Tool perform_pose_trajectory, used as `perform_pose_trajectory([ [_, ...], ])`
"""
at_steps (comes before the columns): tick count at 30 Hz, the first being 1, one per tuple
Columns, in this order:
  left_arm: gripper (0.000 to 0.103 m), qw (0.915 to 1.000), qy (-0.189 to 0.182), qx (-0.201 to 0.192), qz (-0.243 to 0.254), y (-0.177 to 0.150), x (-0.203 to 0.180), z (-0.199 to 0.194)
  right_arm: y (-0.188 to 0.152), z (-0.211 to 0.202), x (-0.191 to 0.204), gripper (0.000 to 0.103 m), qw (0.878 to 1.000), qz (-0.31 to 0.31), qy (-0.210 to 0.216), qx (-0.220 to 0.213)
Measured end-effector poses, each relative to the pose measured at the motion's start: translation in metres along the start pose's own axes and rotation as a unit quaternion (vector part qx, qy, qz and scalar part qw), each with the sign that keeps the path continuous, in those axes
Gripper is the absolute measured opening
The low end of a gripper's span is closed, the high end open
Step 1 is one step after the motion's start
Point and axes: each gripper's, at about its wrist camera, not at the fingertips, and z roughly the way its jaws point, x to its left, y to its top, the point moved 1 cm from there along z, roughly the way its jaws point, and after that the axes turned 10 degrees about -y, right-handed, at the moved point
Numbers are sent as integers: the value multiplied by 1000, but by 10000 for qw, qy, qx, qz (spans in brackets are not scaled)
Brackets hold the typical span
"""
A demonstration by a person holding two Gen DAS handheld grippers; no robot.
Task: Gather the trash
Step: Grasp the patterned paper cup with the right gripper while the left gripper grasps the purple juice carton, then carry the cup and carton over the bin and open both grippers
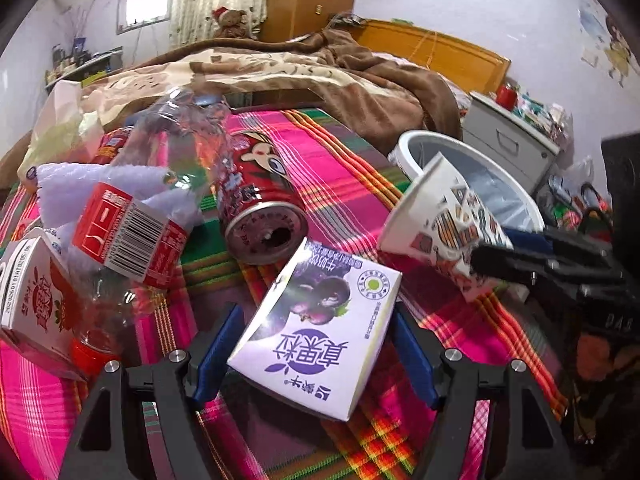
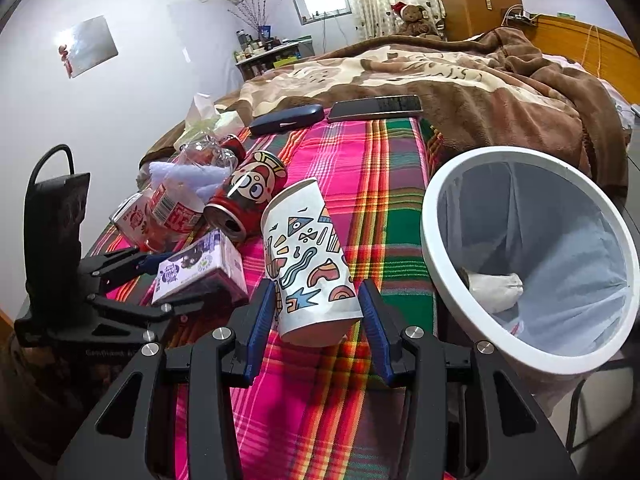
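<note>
While the right gripper [image 2: 318, 312] pinches a patterned paper cup [image 2: 306, 256] beside the bin [image 2: 444, 280], the left gripper [image 1: 316, 354] straddles a purple milk carton [image 1: 316, 332], pads apart.

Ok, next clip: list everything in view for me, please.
paper cup: 1, white patterned, gripped in right claw
milk carton: 1, purple-white, inside left claw
can: 1, red, lying on plaid cloth
bottle: 1, clear, red label, left of can
juice carton: 1, red-white, far left
bin: 1, white, lined, right of cloth
phone: 1, dark, cloth's far edge
case: 1, dark blue, beside phone
left claw: 1, black, blue pads, around milk carton
right claw: 1, black, blue pads, holding cup
</note>
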Motion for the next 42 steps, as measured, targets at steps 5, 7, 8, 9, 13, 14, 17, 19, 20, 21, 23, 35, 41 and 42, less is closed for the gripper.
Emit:
perform_pose_trajectory([
  [5, 64, 10000, -46, -31, -39, -2, 0, -2, -1, -2, -2, 44, 10000, 19, 10, -25],
  [7, 62, 10000, -5, -54, -77, -4, -2, -3, -2, -3, -2, 43, 10000, 22, 6, -39],
  [8, 61, 9999, 9, -68, -94, -4, -2, -4, -2, -3, -2, 43, 10000, 24, 8, -40],
  [9, 61, 9999, 31, -89, -133, -5, -2, -6, -2, -3, -2, 43, 10000, 23, 3, -49],
  [13, 60, 9994, 90, -209, -251, -8, -1, -14, -2, -5, -1, 41, 10000, -32, 45, -74],
  [14, 60, 9993, 102, -240, -265, -9, -2, -16, -2, -6, -1, 40, 9999, -53, 50, -95],
  [17, 60, 9991, 158, -312, -240, -10, -7, -23, -3, -7, 1, 40, 9999, -68, 51, -137],
  [19, 60, 9990, 224, -329, -212, -10, -10, -26, -3, -8, 1, 39, 9998, -51, 85, -152],
  [20, 60, 9989, 233, -340, -211, -10, -12, -28, -3, -9, 1, 39, 9998, -48, 93, -166],
  [21, 60, 9989, 215, -371, -212, -10, -14, -31, -3, -10, 1, 39, 9998, -46, 102, -183],
  [23, 60, 9986, 226, -419, -211, -8, -17, -34, -2, -13, 1, 39, 9996, -42, 143, -227],
  [35, 60, 9971, 341, -665, -111, 2, -37, -57, 3, -31, -6, 39, 9985, 109, 178, -515],
  [41, 60, 9969, 255, -739, -76, 19, -49, -57, 9, -43, -26, 39, 9973, 294, 34, -674],
  [42, 60, 9969, 229, -745, -55, 22, -53, -56, 11, -44, -31, 39, 9970, 321, -21, -697],
])
